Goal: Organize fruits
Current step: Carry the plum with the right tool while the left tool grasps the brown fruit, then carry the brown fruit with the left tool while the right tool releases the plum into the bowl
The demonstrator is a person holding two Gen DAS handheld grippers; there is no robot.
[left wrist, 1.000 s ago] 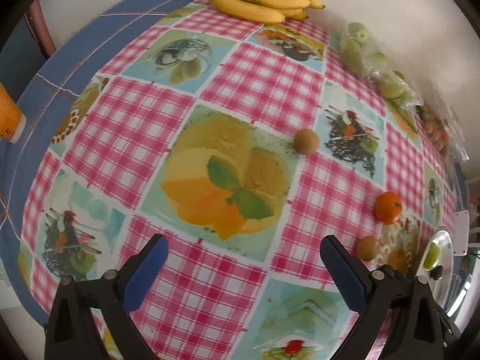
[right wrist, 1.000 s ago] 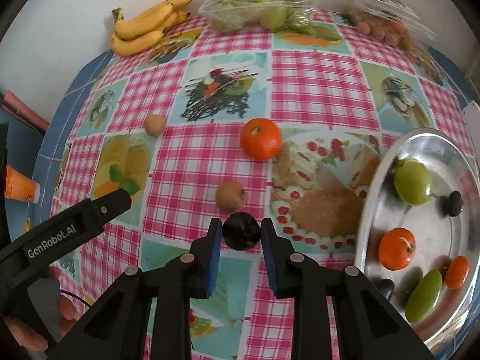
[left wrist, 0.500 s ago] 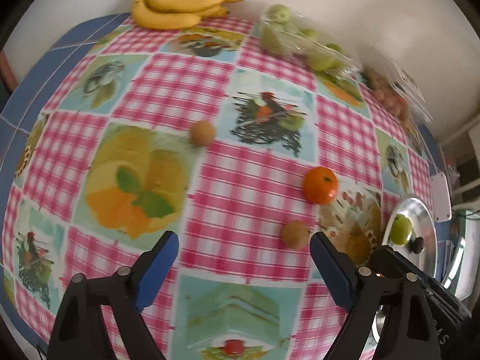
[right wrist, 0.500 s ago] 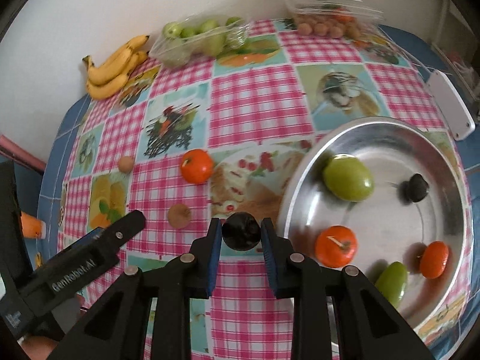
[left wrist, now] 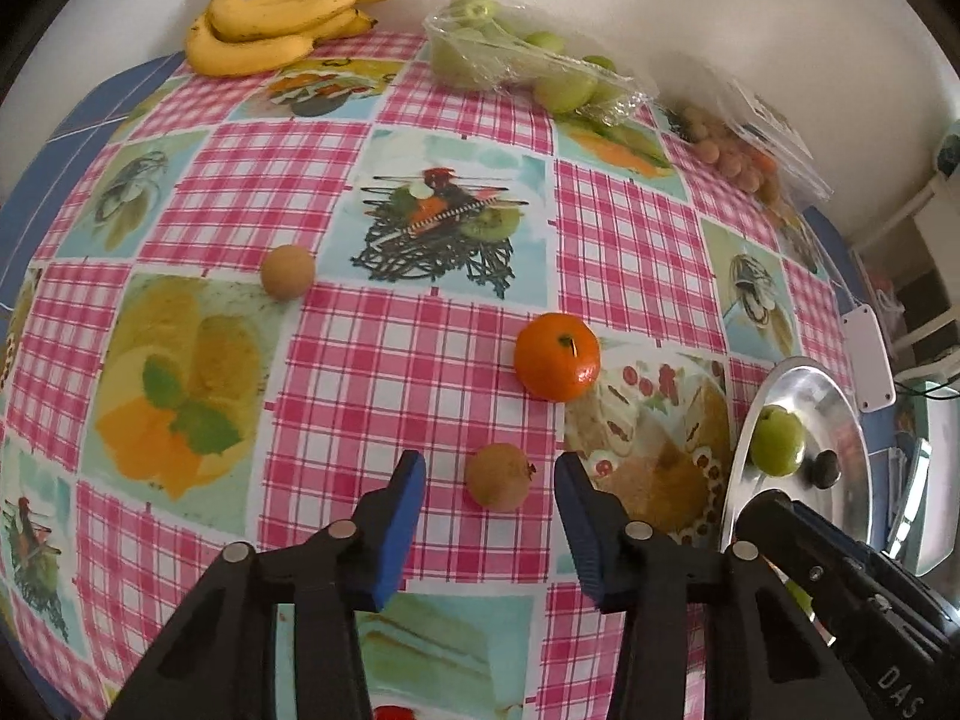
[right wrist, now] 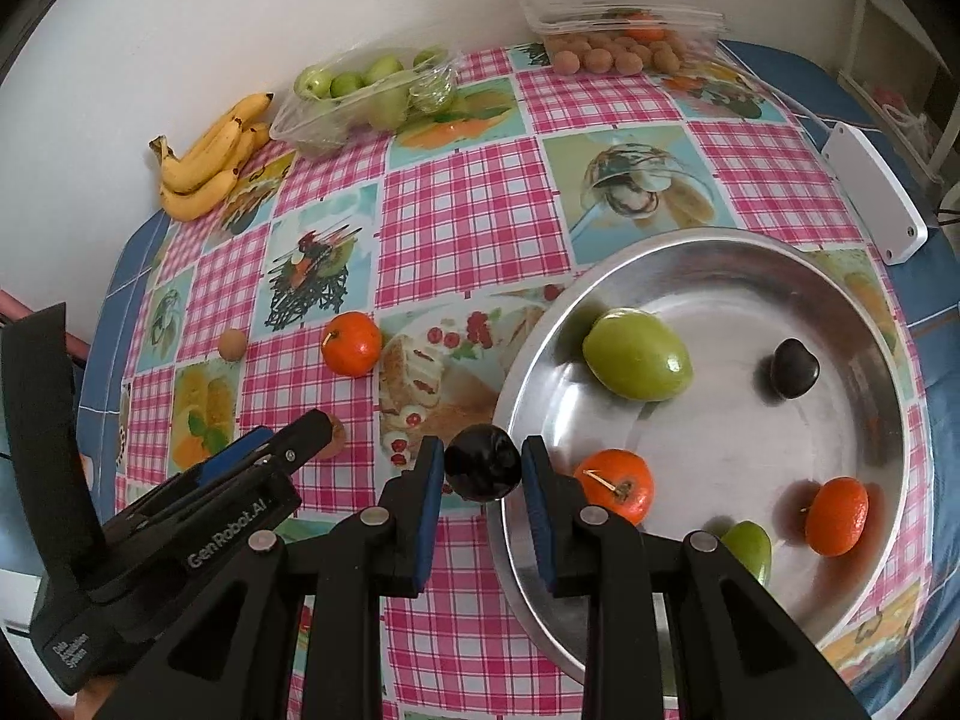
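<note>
My right gripper is shut on a dark plum and holds it at the near left rim of the silver tray. The tray holds a green fruit, a dark plum, two tangerines and another green fruit. My left gripper is open, its jaws on either side of a small brown fruit on the tablecloth, not touching it. A tangerine lies just beyond. A second small brown fruit lies far left.
Bananas, a bag of green fruits and a clear box of small brown fruits stand along the back wall. A white device lies at the right table edge. The left gripper shows in the right wrist view.
My left gripper moved right and forward to the small brown fruit and narrowed its jaws around it. My right gripper carried the plum right, up to the tray's rim.
</note>
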